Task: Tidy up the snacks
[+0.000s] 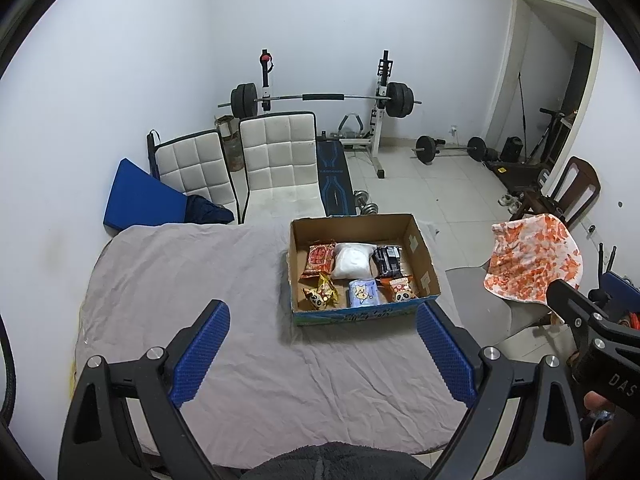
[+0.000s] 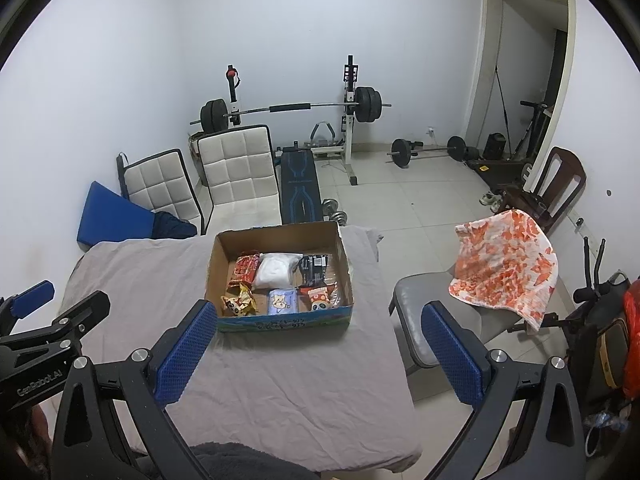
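1. Both grippers are empty and spread wide. The left hand-held gripper (image 1: 322, 354), with blue textured pads, hovers over the near part of the counter with nothing between its fingers.
2. Same for the right hand-held gripper (image 2: 316, 356): fingers far apart, holding nothing, hanging over the counter's near right side.
3. The counter is draped in a wrinkled grey-beige cloth (image 1: 180, 280), and the open brown cardboard box with a blue printed front (image 1: 360, 315) sits on it toward the far right edge.
4. All the snacks are inside that box. Back row, left to right: a red snack pack (image 1: 319, 259), a white puffy plastic bag (image 1: 353, 261), a black wrapped pack (image 1: 388, 261).
5. Front row: a yellow-and-red crinkly snack bag with a panda face (image 1: 321, 293), a light blue packet with a cartoon figure (image 1: 363, 293), and an orange-red bag with a panda face (image 1: 401, 289). There might be a clear wrapper by the box's right wall in the right wrist view, but it's too blurry to call.
6. Nothing else is lying on the cloth, just the box.
7. Right of the counter there's a grey padded chair (image 2: 424, 320) with an orange-and-white patterned towel (image 2: 506, 266) draped over its back.
8. Behind the counter: two white quilted chairs (image 1: 280, 160), a blue wedge cushion (image 1: 140, 196), and a barbell on a rack (image 1: 320, 98) against the wall.
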Available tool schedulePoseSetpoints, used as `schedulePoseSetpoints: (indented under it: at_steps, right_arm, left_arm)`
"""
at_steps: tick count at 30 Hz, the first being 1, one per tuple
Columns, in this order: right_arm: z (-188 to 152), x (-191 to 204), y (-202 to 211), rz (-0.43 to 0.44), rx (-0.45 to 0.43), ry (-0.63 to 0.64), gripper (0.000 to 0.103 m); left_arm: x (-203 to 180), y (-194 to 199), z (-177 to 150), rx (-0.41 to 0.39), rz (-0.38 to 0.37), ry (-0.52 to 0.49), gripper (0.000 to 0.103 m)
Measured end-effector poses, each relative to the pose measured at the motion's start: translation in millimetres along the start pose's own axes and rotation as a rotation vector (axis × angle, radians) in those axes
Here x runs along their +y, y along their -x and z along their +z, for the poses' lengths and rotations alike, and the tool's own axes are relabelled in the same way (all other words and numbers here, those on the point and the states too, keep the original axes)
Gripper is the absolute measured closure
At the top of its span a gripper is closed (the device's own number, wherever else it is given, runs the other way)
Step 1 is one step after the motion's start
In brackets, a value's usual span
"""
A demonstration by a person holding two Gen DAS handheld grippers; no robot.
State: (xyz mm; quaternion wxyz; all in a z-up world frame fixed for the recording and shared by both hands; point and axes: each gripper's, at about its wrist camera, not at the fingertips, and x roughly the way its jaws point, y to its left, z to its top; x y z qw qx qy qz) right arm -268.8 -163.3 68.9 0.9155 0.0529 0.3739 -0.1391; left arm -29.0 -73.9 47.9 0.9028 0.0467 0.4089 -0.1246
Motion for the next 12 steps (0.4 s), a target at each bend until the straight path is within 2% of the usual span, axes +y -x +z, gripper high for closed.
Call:
schedulePoseSetpoints:
  at_steps: [12]
  right_arm:
    - [-0.2,-2.6,0.5,0.000,-0.003,-0.007,0.000]
  left_arm:
    - [-1.9,4.5,3.3,-0.016,-0.006,-0.004,0.007]
